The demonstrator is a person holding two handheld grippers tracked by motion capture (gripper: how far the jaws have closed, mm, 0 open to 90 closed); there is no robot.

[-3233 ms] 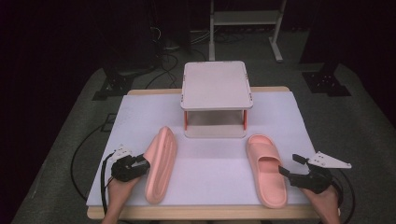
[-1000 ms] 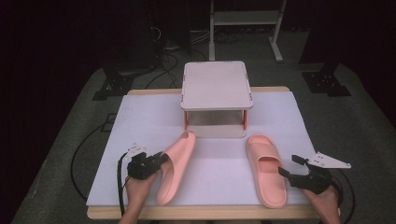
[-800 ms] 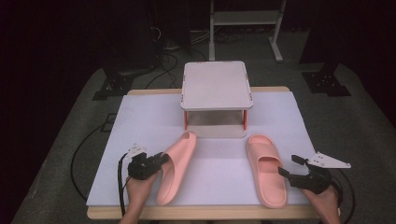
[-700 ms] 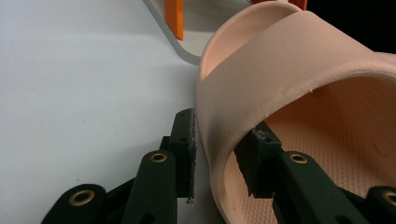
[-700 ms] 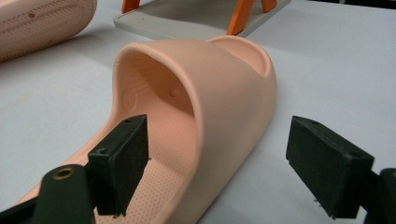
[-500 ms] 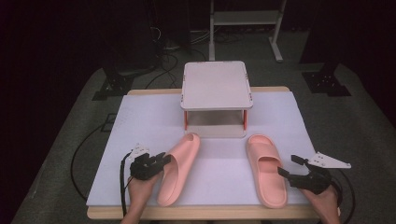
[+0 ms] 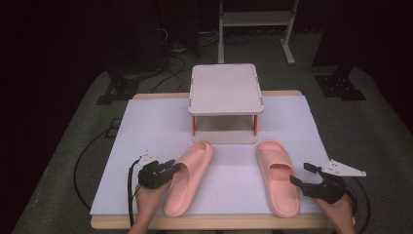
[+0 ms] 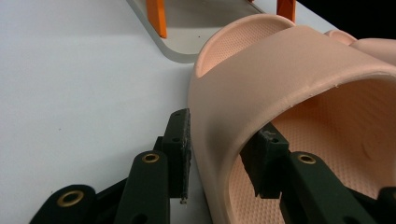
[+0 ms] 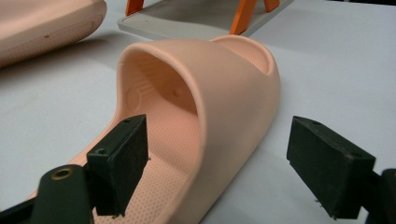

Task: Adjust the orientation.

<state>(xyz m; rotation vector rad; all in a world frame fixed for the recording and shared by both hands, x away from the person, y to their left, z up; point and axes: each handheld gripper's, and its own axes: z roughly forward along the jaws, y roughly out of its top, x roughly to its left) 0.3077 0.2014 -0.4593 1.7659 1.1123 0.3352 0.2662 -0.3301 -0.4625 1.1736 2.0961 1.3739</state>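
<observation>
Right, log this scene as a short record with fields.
surface: white mat on a table
rack: two-tier, white shelves, orange legs, at the far middle
left slipper: pink, toe angled toward the rack
right slipper: pink, roughly straight, toe toward the rack
left gripper: fingers either side of the left slipper's strap wall, one outside, one inside
right gripper: open, fingers straddling the right slipper's outer side, not closed on it

The high view looks forward and down from the near side, taking in the whole table [image 7: 146, 117] and the dark floor beyond. The left gripper view sits low and very close beside the left slipper [image 8: 299, 93], facing far. The right gripper view sits equally close at the right slipper [image 9: 205, 98]. All three share the stand [image 7: 224, 87].
</observation>
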